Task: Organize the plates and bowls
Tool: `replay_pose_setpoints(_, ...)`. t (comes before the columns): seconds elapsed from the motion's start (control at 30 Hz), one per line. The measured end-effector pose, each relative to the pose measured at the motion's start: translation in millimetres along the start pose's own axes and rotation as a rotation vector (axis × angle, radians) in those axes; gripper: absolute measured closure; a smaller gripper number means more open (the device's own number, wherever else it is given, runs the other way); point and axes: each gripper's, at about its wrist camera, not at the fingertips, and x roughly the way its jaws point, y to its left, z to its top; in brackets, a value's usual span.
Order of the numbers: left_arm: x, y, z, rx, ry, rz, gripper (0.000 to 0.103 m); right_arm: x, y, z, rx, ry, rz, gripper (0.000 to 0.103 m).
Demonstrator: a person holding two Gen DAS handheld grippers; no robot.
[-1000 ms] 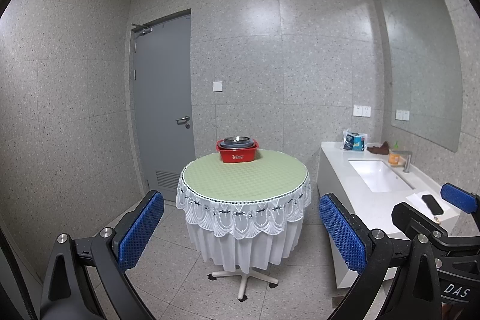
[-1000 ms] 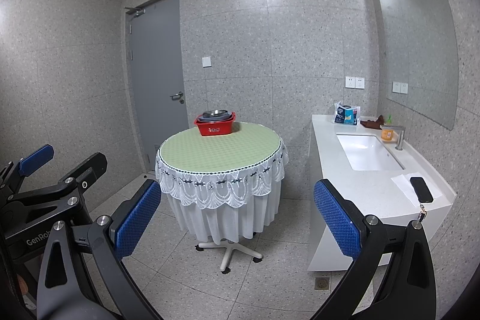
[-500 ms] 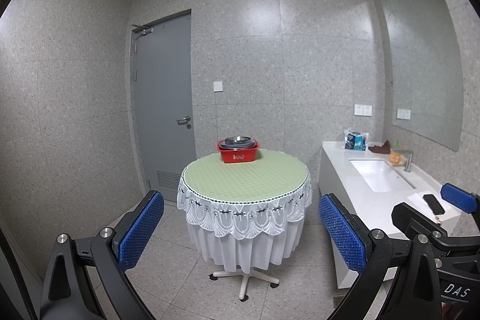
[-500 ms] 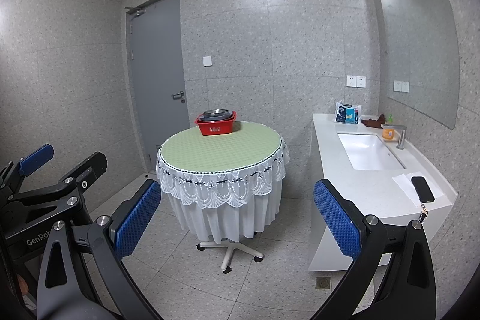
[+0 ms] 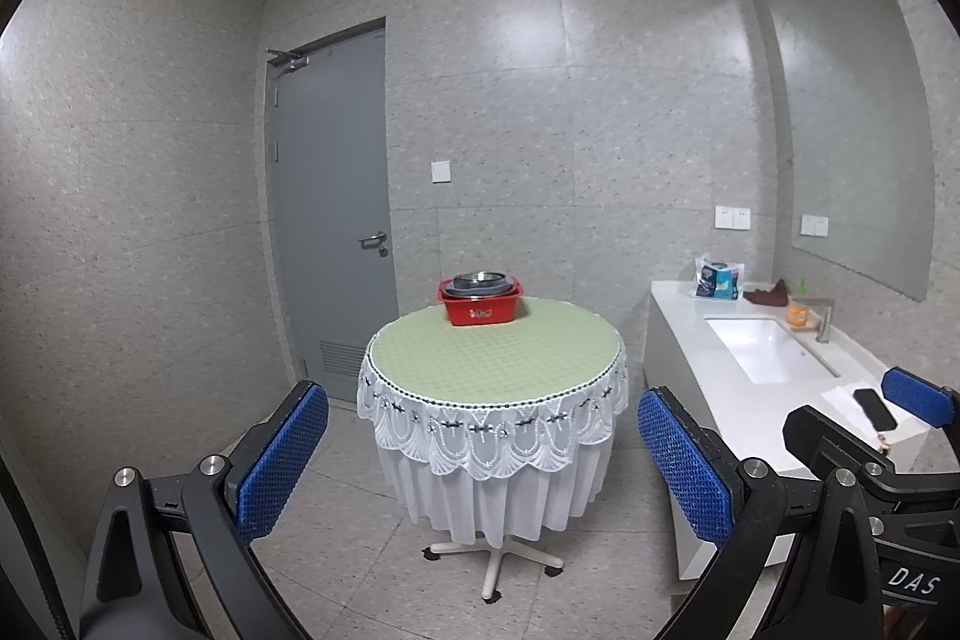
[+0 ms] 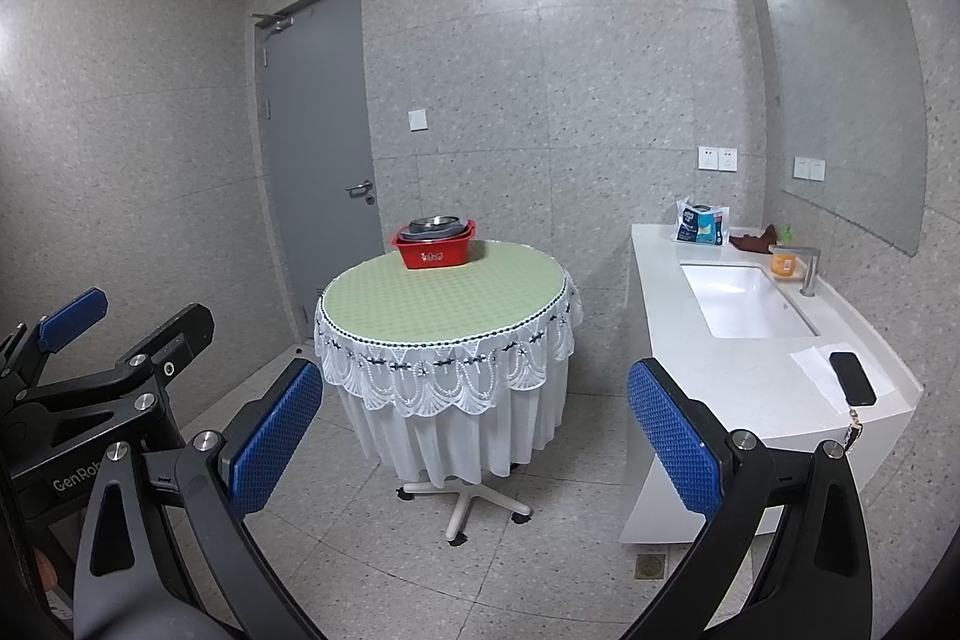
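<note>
— Grey speckled tiles cover the walls, with a grey door (image 5: 333, 214) at the back and a white counter (image 6: 744, 376) with a sink (image 6: 741, 301) along the right side. What stands in the middle?

— One round table (image 5: 495, 358) under a pale green cloth with a white lace skirt. At its far edge sits a red basin (image 5: 481, 307), rectangular with rounded corners and a small white mark on its front.

— And the dishes?

— Stacked inside the basin: a grey bowl or plate (image 5: 483, 285) with a shiny metal bowl nested on top. Only the rims show, so how many lie there I cannot tell.

— The tongs?

— Both are well short of the table. The left gripper (image 5: 483, 457) has its blue pads spread wide, nothing between them. The right gripper (image 6: 474, 433) is likewise wide apart and empty.

— Anything on the counter?

— A black phone (image 6: 852, 377) on white paper near the front corner, and a blue packet (image 6: 701, 223) at the back
</note>
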Motion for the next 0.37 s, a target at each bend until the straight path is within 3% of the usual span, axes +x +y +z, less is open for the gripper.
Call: replay_pose_setpoints(0.37, 17.7, -15.4, 15.4, 0.021, 0.022, 0.019, 0.001, 20.3, -23.9, 13.4, 0.016, 0.025, 0.014, 0.000)
